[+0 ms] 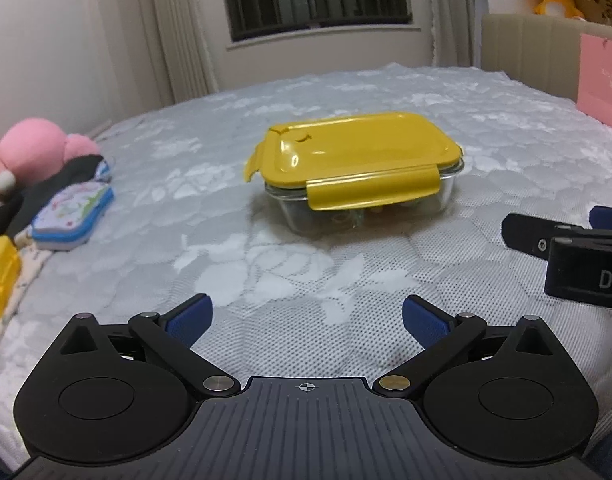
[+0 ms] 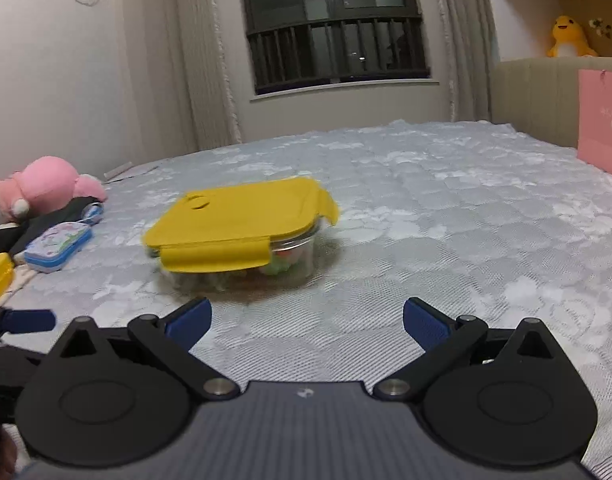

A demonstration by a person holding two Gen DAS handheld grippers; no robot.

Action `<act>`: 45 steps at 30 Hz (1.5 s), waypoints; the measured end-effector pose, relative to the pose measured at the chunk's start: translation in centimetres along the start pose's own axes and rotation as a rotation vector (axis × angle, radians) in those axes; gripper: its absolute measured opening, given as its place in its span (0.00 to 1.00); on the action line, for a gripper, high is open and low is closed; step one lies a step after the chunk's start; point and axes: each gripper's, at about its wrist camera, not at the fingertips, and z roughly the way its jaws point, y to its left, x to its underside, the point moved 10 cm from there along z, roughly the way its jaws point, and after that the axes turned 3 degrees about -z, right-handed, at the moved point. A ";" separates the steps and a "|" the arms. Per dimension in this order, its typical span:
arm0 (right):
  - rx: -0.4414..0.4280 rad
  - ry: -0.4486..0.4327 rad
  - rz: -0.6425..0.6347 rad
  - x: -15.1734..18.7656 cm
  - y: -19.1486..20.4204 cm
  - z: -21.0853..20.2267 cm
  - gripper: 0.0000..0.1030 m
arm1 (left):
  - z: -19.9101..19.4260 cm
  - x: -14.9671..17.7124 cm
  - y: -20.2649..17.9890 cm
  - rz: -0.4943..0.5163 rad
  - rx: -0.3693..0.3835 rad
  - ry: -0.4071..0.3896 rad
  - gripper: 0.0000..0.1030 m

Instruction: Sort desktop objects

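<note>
Lidded box ahead of both my open tongs, its long side facing me.

My left gripper (image 1: 306, 316) and right gripper (image 2: 306, 316) both gape wide, holding nothing, low over the mattress (image 1: 485, 132). Beyond them the glass container (image 1: 361, 176) sits under its yellow lid (image 2: 234, 216), front flap toward me: dead ahead of the left, ahead and leftward of the right. The left looks slightly nearer, though I can't be sure.

One lidded glass container (image 1: 361, 168), one blue pencil case (image 1: 72, 216), two plush toys (image 1: 38, 152).
</note>
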 end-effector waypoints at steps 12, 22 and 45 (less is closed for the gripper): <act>0.050 0.016 -0.036 0.2 0.2 0.6 1.00 | 1.1 0.1 1.5 -0.105 -0.020 0.036 1.00; 0.076 0.027 -0.055 0.4 0.4 0.4 1.00 | 0.9 -0.1 1.8 -0.132 -0.018 0.036 1.00; 0.052 0.050 -0.054 -0.5 1.1 1.5 1.00 | 1.1 0.5 3.4 -0.233 -0.053 0.058 1.00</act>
